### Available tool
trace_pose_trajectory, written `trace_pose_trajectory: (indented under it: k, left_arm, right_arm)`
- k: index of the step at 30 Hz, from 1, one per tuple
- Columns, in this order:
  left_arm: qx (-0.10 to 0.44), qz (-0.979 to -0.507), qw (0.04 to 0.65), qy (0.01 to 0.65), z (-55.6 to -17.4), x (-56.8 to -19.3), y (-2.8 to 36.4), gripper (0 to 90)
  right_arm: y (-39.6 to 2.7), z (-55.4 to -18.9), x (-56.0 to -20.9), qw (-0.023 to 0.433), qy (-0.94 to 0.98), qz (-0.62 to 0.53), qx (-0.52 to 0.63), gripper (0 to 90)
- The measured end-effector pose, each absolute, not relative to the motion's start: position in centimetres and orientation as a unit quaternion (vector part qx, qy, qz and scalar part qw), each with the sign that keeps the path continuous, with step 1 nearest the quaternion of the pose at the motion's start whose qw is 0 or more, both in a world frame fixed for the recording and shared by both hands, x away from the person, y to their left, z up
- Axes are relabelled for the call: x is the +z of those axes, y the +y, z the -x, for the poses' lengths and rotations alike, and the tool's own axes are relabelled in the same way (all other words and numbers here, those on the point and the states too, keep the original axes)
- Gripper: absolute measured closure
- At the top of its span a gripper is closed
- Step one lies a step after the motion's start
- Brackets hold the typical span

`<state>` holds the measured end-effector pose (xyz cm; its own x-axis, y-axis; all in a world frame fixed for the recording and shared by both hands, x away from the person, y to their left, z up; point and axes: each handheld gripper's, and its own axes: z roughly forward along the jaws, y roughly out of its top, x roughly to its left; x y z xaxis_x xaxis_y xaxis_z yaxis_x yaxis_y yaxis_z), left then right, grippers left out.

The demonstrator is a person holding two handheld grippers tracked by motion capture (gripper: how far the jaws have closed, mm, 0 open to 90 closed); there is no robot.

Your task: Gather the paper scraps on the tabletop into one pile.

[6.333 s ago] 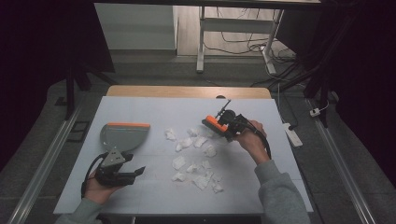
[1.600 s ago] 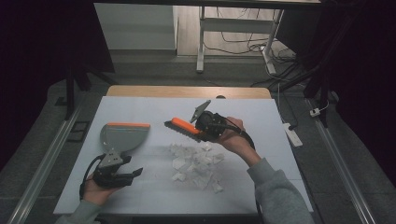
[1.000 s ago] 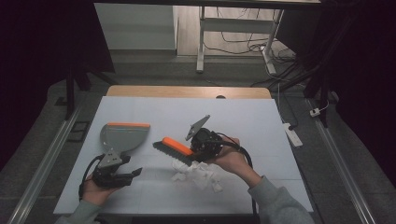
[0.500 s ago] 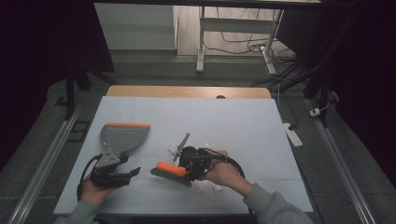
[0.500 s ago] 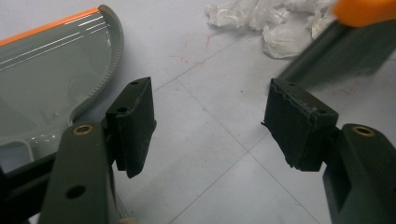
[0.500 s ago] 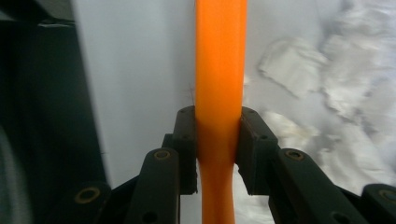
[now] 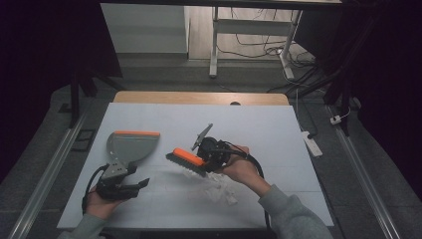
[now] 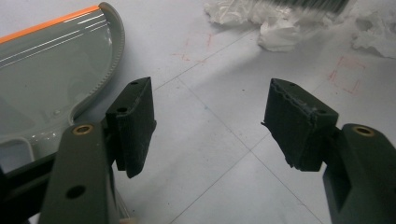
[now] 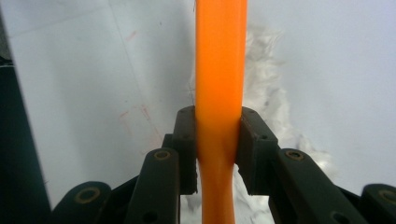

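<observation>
Two grippers work our white surface (image 7: 278, 129): our right gripper (image 9: 216, 140) has its jaws clamped on the orange brush (image 7: 186, 160) handle, bristles over crumpled paper scraps (image 7: 221, 190); our left gripper (image 8: 210, 126), jaws wide and empty, rests beside the grey dustpan (image 7: 130, 145).

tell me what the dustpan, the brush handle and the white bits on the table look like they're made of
Dustpan: likely grey moulded plastic, glossy, with streaks of reflected light, a toothed side rim and an orange front lip.
Brush handle: smooth orange plastic by its even colour and soft sheen.
White scraps: probably crumpled tissue or thin paper, matte, wrinkled with torn edges.
</observation>
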<state>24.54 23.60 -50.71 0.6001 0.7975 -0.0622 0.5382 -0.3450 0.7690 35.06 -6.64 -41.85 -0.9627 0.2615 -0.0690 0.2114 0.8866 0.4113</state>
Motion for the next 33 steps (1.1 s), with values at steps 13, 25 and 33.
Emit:
trace_pose_trajectory:
  k: [13,25,33]
  left_arm:
    - [0.166,-0.804,0.390,0.416,-24.6,-50.8,23.4,34.5]
    - [0.167,-0.805,0.389,0.415,-24.6,-50.8,23.2,34.4]
    - [0.168,-0.805,0.388,0.416,-24.6,-50.8,23.2,34.4]
  right_arm:
    - [-12.5,-31.5,-40.9,0.034,0.973,-0.092,0.208,71.0]
    - [-14.3,-28.8,-43.9,-0.022,0.994,-0.029,0.104,70.9]
    - [-12.3,-31.0,-44.1,0.023,0.996,-0.018,0.087,70.9]
